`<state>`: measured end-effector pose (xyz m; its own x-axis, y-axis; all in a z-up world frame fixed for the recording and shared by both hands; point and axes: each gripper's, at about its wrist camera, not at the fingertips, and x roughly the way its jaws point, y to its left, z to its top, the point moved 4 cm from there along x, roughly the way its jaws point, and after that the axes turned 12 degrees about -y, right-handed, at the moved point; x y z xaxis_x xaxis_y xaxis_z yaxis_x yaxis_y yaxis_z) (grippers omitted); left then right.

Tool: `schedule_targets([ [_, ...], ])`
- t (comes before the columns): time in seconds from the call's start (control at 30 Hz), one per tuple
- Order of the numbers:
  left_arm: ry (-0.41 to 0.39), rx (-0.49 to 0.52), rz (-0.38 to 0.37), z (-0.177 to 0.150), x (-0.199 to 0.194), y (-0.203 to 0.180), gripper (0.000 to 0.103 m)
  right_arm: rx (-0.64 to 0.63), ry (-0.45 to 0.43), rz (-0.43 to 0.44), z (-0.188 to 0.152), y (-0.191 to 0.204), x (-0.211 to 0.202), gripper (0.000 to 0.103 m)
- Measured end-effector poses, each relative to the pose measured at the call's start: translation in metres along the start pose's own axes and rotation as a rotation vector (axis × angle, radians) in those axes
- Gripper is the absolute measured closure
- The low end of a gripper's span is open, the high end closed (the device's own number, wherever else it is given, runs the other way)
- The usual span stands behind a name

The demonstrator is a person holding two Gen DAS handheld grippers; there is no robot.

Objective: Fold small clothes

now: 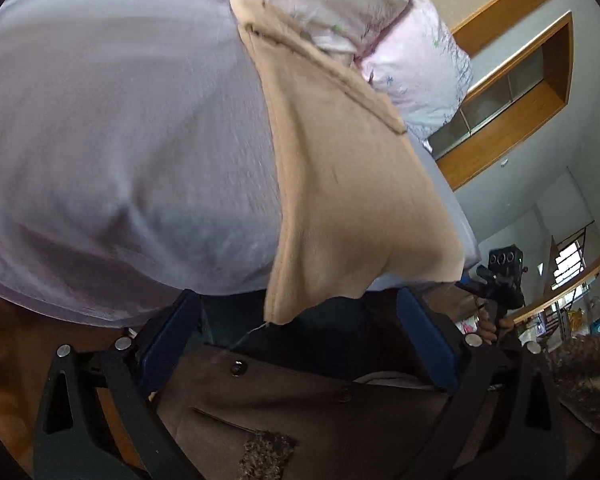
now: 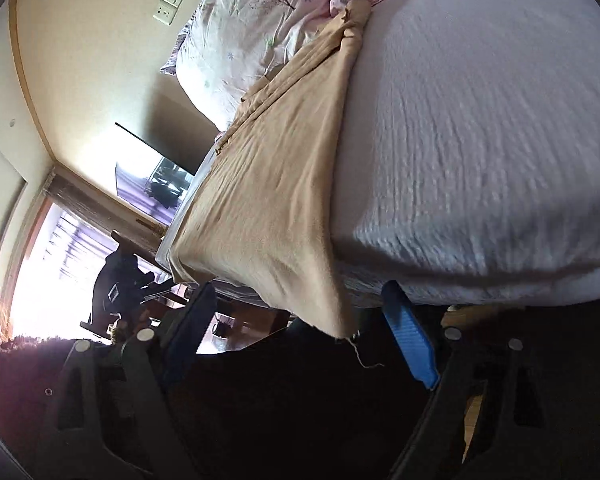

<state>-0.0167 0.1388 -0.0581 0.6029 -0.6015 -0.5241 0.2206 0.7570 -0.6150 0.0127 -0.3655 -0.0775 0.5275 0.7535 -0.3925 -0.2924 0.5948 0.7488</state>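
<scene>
Left wrist view: the wide bed (image 1: 112, 140) under a pale lilac sheet fills most of the frame, the same bed (image 2: 480, 140) filling the right half of the right wrist view.
Quilt: a rumpled white-and-pink floral quilt (image 1: 380, 12) is heaped at the far end of the bed, also seen at the far left (image 2: 252, 28) from the right wrist.
Garment: a long tan soft-knit cloth garment (image 1: 340, 184) lies stretched from near the quilt down to the near edge of the bed, its near corner hanging over that edge; from the right wrist the garment (image 2: 268, 192) lies along the left side of the bed, bunched at its far end against the quilt.
Left gripper (image 1: 300, 332): blue-padded fingers spread wide, nothing between them, just below the hanging corner.
Right gripper (image 2: 300, 320): fingers also wide apart and empty, the garment's near corner and a loose thread hanging just above the gap.
Coat: a brown buttoned coat (image 1: 300, 408) sits close below the left gripper.
</scene>
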Motion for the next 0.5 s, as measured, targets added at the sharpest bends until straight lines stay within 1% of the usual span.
schedule_targets([
  [0.03, 0.015, -0.006, 0.0, -0.001, 0.008, -0.001, 0.013, 0.007, 0.013, 0.015, -0.001, -0.001, 0.008, 0.033],
  [0.07, 0.026, -0.017, 0.0, -0.002, 0.015, -0.001, 0.017, 0.013, 0.022, 0.028, 0.0, -0.001, 0.016, 0.037],
  [0.1, 0.034, -0.039, -0.004, -0.001, 0.022, 0.001, 0.025, 0.018, 0.031, 0.044, 0.0, -0.002, 0.022, 0.048],
  [0.13, 0.035, -0.066, -0.01, 0.0, 0.027, 0.003, 0.031, 0.022, 0.035, 0.053, 0.0, -0.002, 0.026, 0.065],
  [0.17, 0.028, -0.102, -0.025, 0.0, 0.03, 0.006, 0.036, 0.026, 0.036, 0.069, 0.0, -0.001, 0.03, 0.074],
  [0.2, 0.02, -0.138, -0.047, -0.001, 0.031, 0.007, 0.048, 0.028, 0.034, 0.085, -0.002, -0.001, 0.03, 0.082],
  [0.23, 0.019, -0.178, -0.083, 0.0, 0.032, 0.009, 0.055, 0.021, 0.032, 0.08, -0.003, 0.0, 0.03, 0.088],
  [0.27, 0.022, -0.216, -0.128, -0.001, 0.031, 0.009, 0.071, 0.015, 0.033, 0.083, -0.004, 0.001, 0.029, 0.095],
  [0.3, 0.021, -0.249, -0.168, -0.001, 0.03, 0.007, 0.087, 0.012, 0.028, 0.105, -0.005, 0.004, 0.027, 0.097],
  [0.37, 0.024, -0.254, -0.17, 0.002, 0.025, 0.0, 0.09, -0.008, 0.006, 0.132, -0.002, 0.014, 0.018, 0.097],
  [0.43, 0.018, -0.255, -0.209, 0.011, 0.017, -0.013, 0.092, -0.042, -0.027, 0.169, 0.009, 0.03, 0.009, 0.097],
  [0.5, -0.029, -0.225, -0.248, 0.031, 0.007, -0.028, 0.092, -0.079, -0.066, 0.202, 0.028, 0.045, 0.003, 0.097],
])
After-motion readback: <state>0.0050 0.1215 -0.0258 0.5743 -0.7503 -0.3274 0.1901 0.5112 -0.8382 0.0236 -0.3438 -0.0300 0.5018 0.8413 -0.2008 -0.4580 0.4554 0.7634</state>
